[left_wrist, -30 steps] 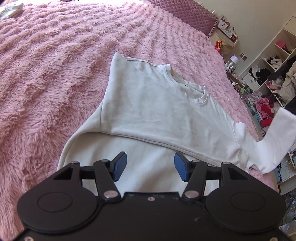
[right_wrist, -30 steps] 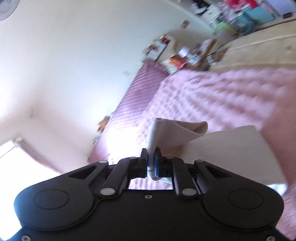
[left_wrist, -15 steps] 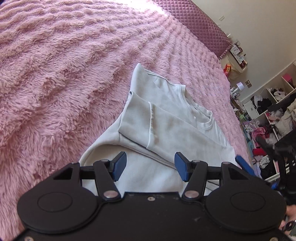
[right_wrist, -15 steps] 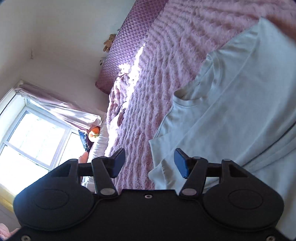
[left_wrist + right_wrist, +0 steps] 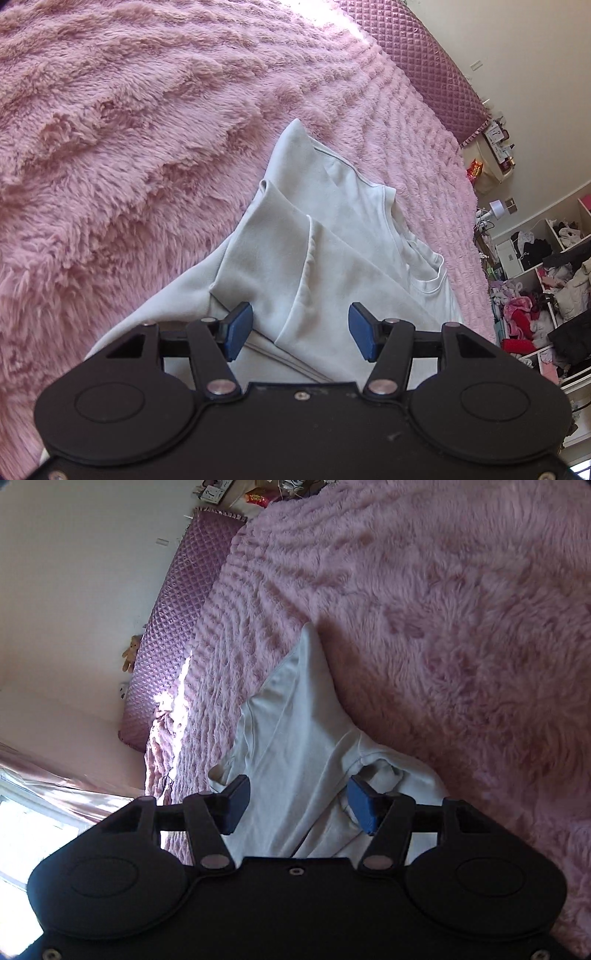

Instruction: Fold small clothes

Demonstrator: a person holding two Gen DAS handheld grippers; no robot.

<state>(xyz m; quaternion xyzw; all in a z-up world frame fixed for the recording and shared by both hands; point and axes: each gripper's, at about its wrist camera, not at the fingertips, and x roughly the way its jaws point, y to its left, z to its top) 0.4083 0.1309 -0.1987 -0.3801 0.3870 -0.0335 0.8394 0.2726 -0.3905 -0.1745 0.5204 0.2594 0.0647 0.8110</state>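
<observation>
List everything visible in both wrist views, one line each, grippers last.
sweatshirt: 1, pale grey-white, lying on the blanket, one sleeve folded across its front
blanket: 1, fluffy pink, covers the bed
headboard: 1, quilted purple, at the bed's far end against the wall
soft toy: 1, brown, beside the headboard
open shelves: 1 unit, white, past the bed's edge, stuffed with mixed clothes
curtain: 1, pink, by the bright window
left gripper: 1, black with blue pads, open above the sweatshirt
right gripper: 1, black with blue pads, open above the sweatshirt
</observation>
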